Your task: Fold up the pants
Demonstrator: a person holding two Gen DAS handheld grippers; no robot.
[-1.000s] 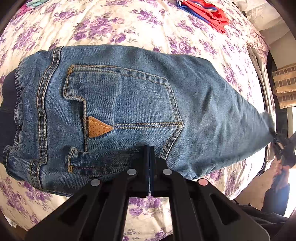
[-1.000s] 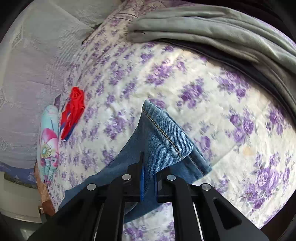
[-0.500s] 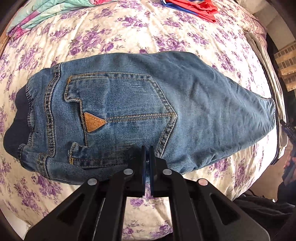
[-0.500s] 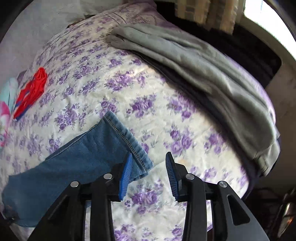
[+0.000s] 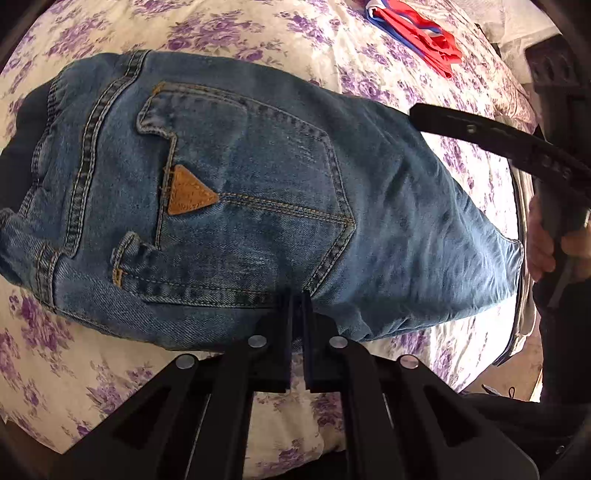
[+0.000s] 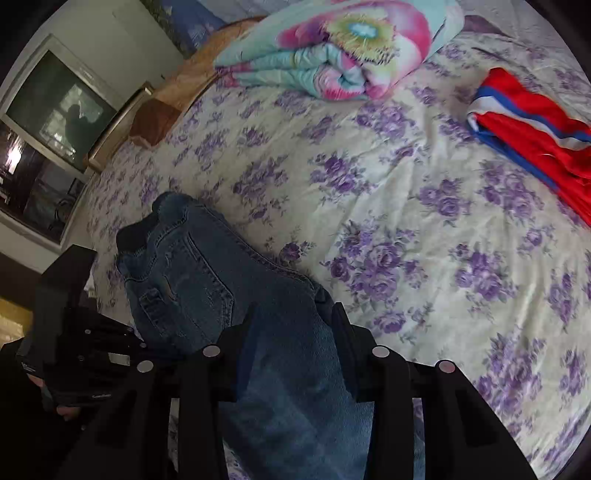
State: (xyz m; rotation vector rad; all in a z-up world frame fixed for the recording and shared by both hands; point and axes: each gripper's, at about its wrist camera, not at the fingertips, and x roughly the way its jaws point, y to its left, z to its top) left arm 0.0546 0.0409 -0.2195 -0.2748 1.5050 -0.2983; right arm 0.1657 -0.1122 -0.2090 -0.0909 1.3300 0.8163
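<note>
Blue denim pants (image 5: 258, 192) lie folded on the floral bedsheet (image 5: 221, 33), back pocket with a tan triangle patch facing up and the waistband at the left. My left gripper (image 5: 296, 295) is shut on the near edge of the pants below the pocket. My right gripper (image 6: 291, 314) is open and empty, hovering over the folded pants (image 6: 207, 277); one of its fingers (image 5: 480, 133) shows at the right in the left wrist view. The left gripper's body (image 6: 74, 339) appears at the left of the right wrist view.
A folded red, white and blue garment (image 6: 535, 129) lies on the far part of the bed (image 6: 406, 221). A rolled floral quilt (image 6: 340, 48) sits at the head. A television (image 6: 55, 107) stands beside the bed. The bed's edge is at the right in the left wrist view (image 5: 517, 332).
My right gripper let go of the pant hem, opened, and swung over the folded pants. The leg now lies doubled over. My left gripper stayed shut on the pants.
</note>
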